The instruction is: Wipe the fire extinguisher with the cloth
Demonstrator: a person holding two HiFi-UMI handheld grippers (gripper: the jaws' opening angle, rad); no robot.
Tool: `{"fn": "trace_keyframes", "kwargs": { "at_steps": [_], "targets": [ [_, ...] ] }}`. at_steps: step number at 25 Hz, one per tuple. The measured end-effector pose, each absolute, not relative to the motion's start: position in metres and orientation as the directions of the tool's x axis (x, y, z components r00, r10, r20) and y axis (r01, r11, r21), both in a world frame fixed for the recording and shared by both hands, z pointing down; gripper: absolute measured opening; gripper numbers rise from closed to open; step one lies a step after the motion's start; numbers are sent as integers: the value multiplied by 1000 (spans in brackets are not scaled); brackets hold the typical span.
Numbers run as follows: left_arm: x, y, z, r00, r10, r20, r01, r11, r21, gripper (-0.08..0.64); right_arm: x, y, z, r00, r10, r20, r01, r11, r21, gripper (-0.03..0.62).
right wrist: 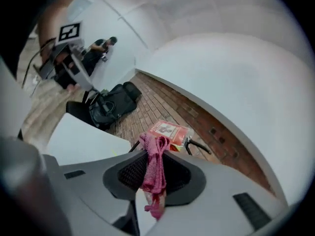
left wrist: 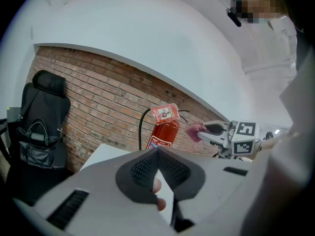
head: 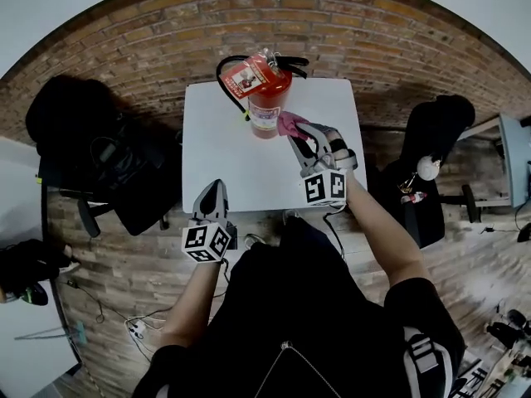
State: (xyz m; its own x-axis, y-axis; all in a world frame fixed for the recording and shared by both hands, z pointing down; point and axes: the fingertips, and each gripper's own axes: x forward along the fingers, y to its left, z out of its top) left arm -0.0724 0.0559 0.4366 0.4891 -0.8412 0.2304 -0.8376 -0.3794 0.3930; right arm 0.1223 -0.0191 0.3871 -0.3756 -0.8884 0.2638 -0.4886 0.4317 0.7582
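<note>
A red fire extinguisher [head: 267,98] with a black hose and a tag stands upright at the far edge of the white table [head: 241,164]. My right gripper [head: 296,135] is shut on a pink cloth [head: 288,123], which sits right beside the cylinder's right flank. In the right gripper view the cloth [right wrist: 154,173] hangs bunched between the jaws, with the extinguisher's tag [right wrist: 167,131] just behind it. My left gripper [head: 213,196] hovers shut and empty near the table's front left edge. The left gripper view shows the extinguisher [left wrist: 164,132] and the cloth [left wrist: 196,131] ahead.
A black office chair with a bag [head: 95,152] stands left of the table, and another dark chair [head: 431,160] to its right. A brick wall [head: 274,15] runs behind the table. Cables [head: 124,322] lie on the wood floor.
</note>
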Motion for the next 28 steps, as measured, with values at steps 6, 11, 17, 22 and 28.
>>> {"fn": "trace_keyframes", "kwargs": {
  "at_steps": [6, 11, 17, 22, 28],
  "targets": [
    [-83, 52, 427, 408, -883, 232, -871, -300, 389, 26, 106, -42, 383, -410, -890, 198, -283, 330, 900, 101],
    [-89, 56, 431, 355, -903, 242, -890, -247, 383, 26, 103, -65, 389, -438, -884, 162, -199, 271, 942, 100],
    [-104, 66, 439, 302, -916, 265, -903, -186, 386, 26, 88, -72, 403, -491, -859, 146, -69, 205, 976, 100],
    [-110, 73, 446, 280, -920, 274, -905, -158, 395, 26, 87, -80, 416, -493, -858, 145, -40, 189, 981, 101],
    [-117, 77, 457, 257, -922, 288, -906, -127, 403, 26, 84, -83, 439, -493, -853, 170, -49, 222, 974, 100]
  ]
}}
